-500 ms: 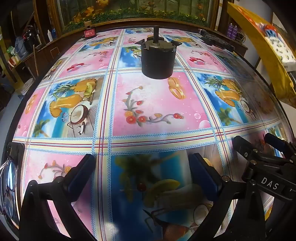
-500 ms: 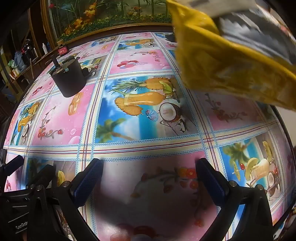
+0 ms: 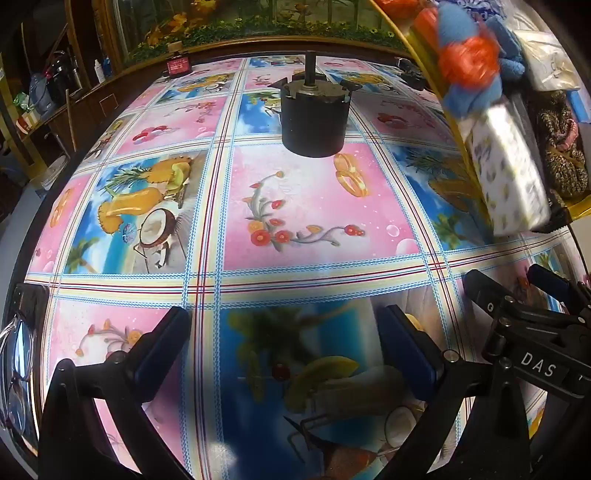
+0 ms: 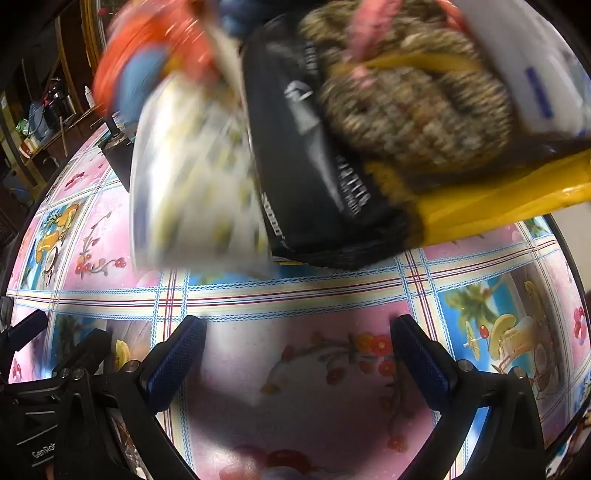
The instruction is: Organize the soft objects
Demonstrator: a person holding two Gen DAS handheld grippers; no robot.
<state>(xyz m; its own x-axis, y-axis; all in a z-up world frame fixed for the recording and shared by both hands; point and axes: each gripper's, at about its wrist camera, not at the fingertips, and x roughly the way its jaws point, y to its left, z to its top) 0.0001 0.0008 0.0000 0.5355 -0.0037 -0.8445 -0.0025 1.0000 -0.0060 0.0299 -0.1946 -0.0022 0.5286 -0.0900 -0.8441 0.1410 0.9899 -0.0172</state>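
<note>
Soft goods spill from a tilted yellow bin [image 4: 491, 199] over a surface [image 3: 317, 206] covered in a fruit-and-flower oilcloth. Seen from the right wrist, a white pack with yellow print [image 4: 195, 177], blurred, hangs at the bin's lower edge beside a black pouch [image 4: 317, 177], with a speckled knitted piece [image 4: 413, 110] and a white packet with a blue mark [image 4: 532, 74] piled behind them. A blurred orange-and-blue soft item [image 4: 147, 62] sits at the top left of the heap. From the left wrist, the same heap fills the upper right corner, the patterned white pack [image 3: 513, 177] lowest and an orange ball [image 3: 469, 62] on a blue plush [image 3: 458, 33] above it. A black cylindrical motor [image 3: 314, 114] with a stub shaft stands upright farther back on the surface. The left gripper [image 3: 284, 350] and the right gripper [image 4: 295, 365] both hover above the cloth, jaws spread wide and holding nothing.
</note>
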